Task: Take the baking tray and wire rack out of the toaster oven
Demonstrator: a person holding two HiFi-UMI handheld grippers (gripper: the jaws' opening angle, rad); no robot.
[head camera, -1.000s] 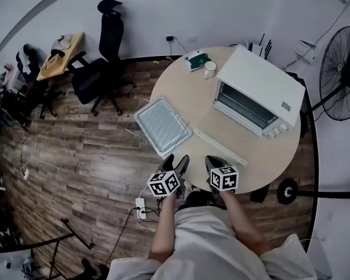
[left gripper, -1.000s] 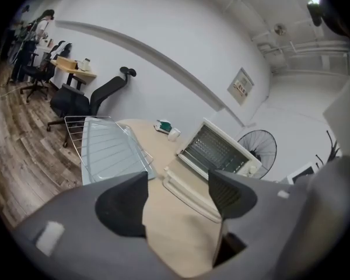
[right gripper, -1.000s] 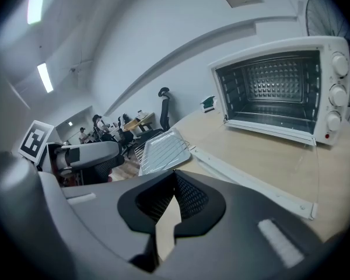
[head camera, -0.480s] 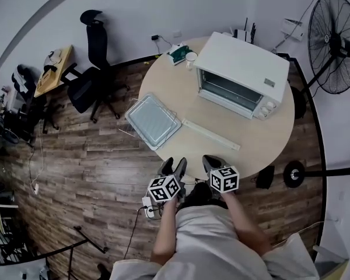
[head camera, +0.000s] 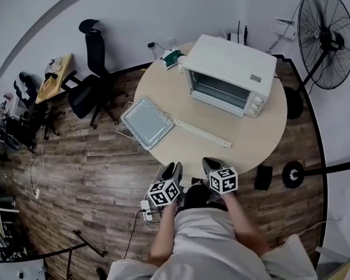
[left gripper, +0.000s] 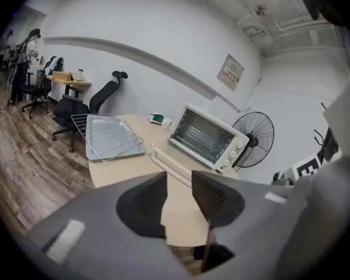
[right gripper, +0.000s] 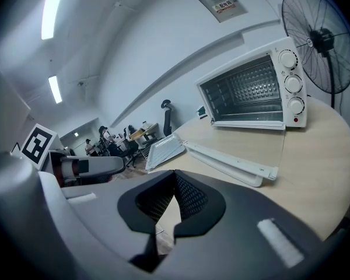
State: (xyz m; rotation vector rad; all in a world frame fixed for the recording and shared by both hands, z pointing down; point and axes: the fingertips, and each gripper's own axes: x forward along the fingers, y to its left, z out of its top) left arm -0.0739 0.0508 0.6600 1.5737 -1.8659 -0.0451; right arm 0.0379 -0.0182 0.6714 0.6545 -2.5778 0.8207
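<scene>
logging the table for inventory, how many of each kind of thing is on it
toaster oven: 1
baking tray: 1
wire rack: 1
long white strip: 1
mug: 1
green box: 1
total: 6

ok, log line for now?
baking tray, wire rack: on table, outside toaster oven | left gripper: jaws just closing, empty | right gripper: shut, empty

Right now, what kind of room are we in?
Probably an office or lab, not a kitchen: an office chair and desk by the wall, a pedestal fan, and the toaster oven on a round table.
</scene>
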